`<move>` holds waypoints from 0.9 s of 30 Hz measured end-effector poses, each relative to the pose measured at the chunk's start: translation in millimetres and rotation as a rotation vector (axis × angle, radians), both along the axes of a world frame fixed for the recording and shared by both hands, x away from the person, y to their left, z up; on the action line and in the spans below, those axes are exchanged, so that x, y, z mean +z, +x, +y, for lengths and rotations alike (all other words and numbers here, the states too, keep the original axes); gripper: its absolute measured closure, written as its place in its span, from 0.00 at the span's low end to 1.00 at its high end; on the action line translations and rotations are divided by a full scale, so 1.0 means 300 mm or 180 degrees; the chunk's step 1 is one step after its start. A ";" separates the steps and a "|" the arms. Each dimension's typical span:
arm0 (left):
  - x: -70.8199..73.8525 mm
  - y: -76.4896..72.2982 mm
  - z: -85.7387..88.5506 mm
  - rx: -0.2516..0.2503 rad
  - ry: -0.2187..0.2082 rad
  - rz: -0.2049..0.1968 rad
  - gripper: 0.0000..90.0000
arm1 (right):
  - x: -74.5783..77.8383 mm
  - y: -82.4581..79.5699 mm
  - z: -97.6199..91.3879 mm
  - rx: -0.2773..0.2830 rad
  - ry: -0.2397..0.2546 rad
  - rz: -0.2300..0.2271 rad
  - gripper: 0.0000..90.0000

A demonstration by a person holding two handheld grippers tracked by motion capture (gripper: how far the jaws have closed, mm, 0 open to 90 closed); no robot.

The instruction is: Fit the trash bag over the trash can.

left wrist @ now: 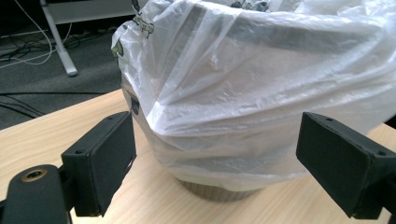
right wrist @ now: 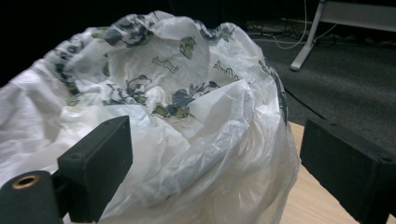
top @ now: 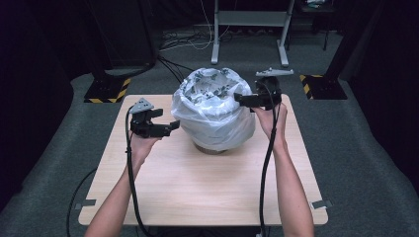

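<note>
One white plastic bag point(top: 213, 111), printed inside, drapes over a round bin point(left wrist: 219, 190) at the table's point(top: 207, 187) far centre. Left gripper point(top: 170, 124), jaws wide, is levelled beside the bag's lower left. Right gripper point(top: 239, 98), jaws wide, reaches the bag's upper right rim, forearm extended.

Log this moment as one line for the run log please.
scene: plastic bag draped over bin on table | left gripper: open, beside bag | right gripper: open at bag's rim
</note>
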State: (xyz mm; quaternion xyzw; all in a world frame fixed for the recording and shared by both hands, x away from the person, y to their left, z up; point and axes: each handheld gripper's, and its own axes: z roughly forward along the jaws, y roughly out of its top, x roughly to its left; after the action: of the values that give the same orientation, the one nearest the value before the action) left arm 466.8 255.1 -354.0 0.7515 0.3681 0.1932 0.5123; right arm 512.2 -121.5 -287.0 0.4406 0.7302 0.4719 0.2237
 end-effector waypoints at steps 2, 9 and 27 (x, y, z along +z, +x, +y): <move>0.000 -0.012 0.005 -0.0005 0.0016 -0.0013 0.12 | 0.012 -0.030 -0.011 0.0015 -0.0002 -0.0059 0.09; -0.053 -0.065 0.023 -0.0007 0.0151 0.0018 0.11 | -0.011 -0.159 -0.056 0.0054 -0.0072 -0.0239 0.09; -0.433 -0.149 0.126 0.0113 0.0446 0.0577 0.09 | -0.465 -0.383 -0.164 -0.0177 -0.0300 0.0043 0.11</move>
State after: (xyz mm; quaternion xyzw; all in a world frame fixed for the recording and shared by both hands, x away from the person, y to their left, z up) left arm 422.1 292.8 -484.0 0.7932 0.4117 0.1588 0.4195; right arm 397.4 -170.7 -426.4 0.4528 0.7406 0.4276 0.2523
